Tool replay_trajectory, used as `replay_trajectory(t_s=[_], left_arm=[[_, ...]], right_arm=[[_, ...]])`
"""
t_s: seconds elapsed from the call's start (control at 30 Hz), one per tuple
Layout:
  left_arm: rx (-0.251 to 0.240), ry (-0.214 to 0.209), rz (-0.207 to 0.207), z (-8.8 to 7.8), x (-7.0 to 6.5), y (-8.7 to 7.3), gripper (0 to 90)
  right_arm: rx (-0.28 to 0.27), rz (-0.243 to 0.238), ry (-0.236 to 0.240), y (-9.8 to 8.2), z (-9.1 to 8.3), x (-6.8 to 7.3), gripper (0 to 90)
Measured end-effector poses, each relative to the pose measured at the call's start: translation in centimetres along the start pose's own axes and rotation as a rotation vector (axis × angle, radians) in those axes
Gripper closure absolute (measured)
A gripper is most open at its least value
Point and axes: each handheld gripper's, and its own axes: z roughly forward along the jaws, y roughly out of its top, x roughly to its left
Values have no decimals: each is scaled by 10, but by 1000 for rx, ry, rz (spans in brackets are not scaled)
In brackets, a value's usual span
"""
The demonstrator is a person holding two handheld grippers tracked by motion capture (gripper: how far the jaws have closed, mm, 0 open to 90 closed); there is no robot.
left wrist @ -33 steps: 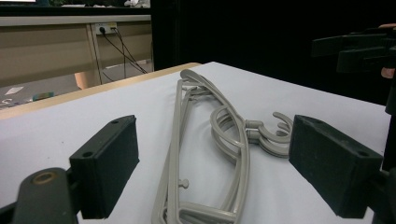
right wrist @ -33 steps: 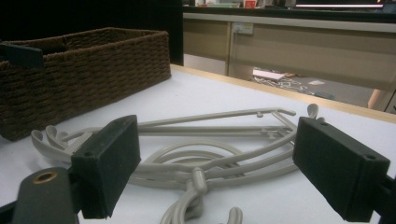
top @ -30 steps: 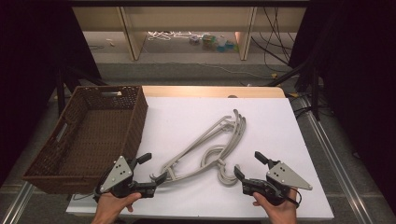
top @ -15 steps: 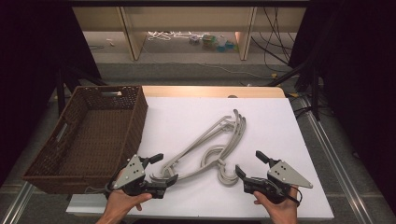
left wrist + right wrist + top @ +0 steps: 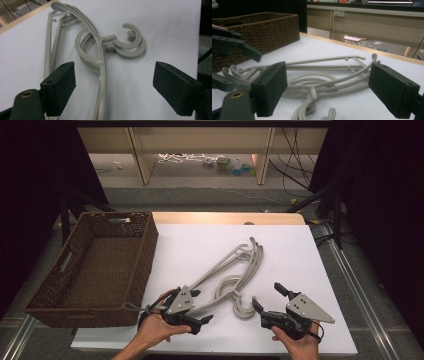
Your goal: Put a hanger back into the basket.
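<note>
Surface: a white table is seen, wicker basket at left.
Hangers: grey plastic hangers are stacked at centre.
Left gripper: jaws spread wide around a hanger arm.
Right gripper: jaws spread wide, nothing held.

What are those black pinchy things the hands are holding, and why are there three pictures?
Those are hand-held tools, each with a claw of two black jaws that pinch like tongs. A person holds one in each hand: the left claw and the right claw. One picture comes from a camera up high, looking down at the white table. The other two come from little cameras riding on each tool, so you look out between its jaws. On the table lies a bundle of grey plastic hangers, and a brown woven basket stands at the left edge. Both claws are open and hold nothing. The left claw's jaws stand on either side of the hangers' arms, and the right claw points at their hooks.
</note>
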Motion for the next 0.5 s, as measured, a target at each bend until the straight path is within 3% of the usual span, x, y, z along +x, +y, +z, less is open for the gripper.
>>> replay_trajectory(t_s=[0.03,0.07,0.2,0.33,0.37,0.47,0.5], left_arm=[[54,19,50,8,2,0,190],[73,21,59,11,3,1,190],[120,0,36,22,6,8,235],[211,-12,29,39,11,16,276],[225,-17,27,41,12,16,276],[248,-13,36,46,13,17,317],[280,4,56,49,13,17,333]], right_arm=[[36,-9,-4,-1,-2,1,164],[16,-2,3,-1,-1,0,164],[4,-6,1,1,-2,1,170],[38,5,16,1,-1,2,170],[24,0,13,1,0,3,171],[28,3,24,0,2,3,171],[28,15,31,0,2,3,172]])
